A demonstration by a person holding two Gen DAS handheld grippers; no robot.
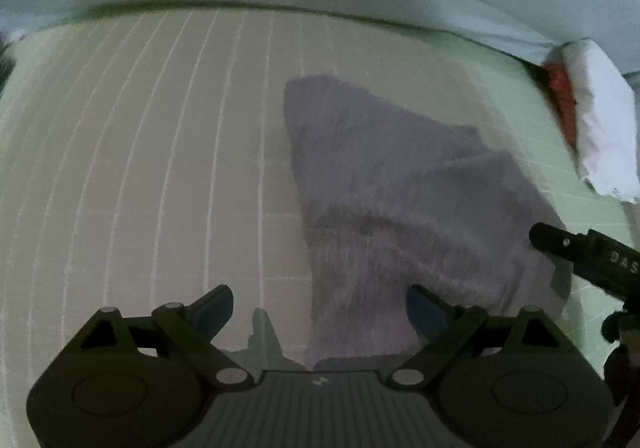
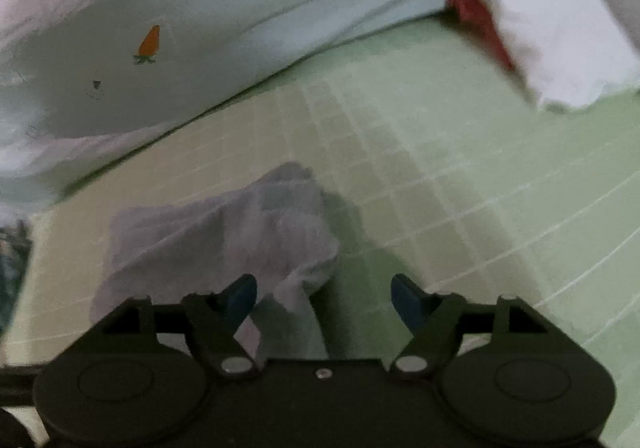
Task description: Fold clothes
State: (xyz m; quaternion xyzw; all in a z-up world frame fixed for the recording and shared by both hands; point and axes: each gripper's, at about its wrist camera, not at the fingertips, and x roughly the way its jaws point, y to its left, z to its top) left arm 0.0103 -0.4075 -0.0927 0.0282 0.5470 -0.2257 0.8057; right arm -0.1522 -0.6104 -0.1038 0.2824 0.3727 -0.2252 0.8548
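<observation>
- Grey-lilac knit garment [image 1: 400, 215] is seen lying crumpled, partly doubled over, on the green gridded mat [image 1: 160, 167]; folding judged unfinished.
- Left tongs [image 1: 320, 308] and right tongs [image 2: 324, 298] are spread, nothing pinched.
- White-and-red folded item [image 2: 540, 19] is set aside, judged done.

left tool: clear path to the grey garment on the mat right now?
Probably yes. The left tool is open and empty, and the grey garment lies on the green grid mat just ahead with nothing between. The right tool, also open, sits at its far edge.
</observation>
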